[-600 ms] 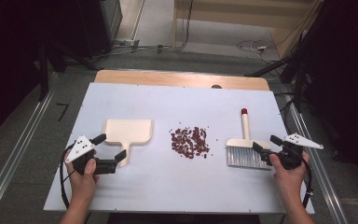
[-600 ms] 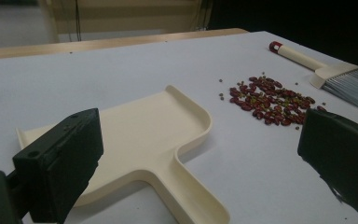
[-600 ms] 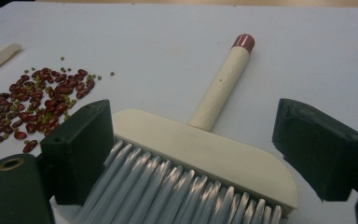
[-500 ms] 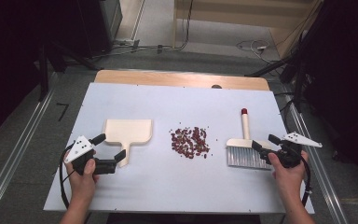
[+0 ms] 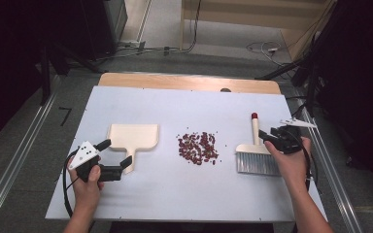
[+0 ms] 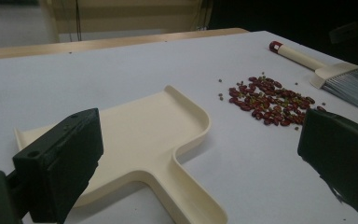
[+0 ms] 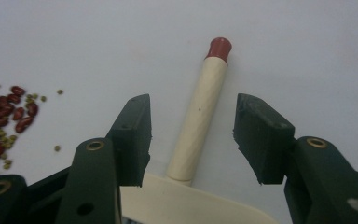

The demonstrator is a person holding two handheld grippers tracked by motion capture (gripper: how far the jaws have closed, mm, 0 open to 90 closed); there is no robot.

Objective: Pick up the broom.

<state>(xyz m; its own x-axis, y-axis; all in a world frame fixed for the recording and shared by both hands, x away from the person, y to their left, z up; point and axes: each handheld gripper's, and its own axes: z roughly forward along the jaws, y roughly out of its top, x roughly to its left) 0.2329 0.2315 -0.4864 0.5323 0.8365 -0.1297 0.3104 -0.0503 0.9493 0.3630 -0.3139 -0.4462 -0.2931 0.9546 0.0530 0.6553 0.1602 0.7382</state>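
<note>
With the right hand-held gripper (image 7: 193,140) open astride the cream, red-capped brush handle (image 7: 198,121), jaws should be closed squarely mid-handle, nothing yet gripped.

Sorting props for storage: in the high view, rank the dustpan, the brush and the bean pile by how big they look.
1. dustpan, largest.
2. brush, somewhat smaller.
3. bean pile, smallest.
All lie about equally far from the camera, so the ranking looks fair.
</note>
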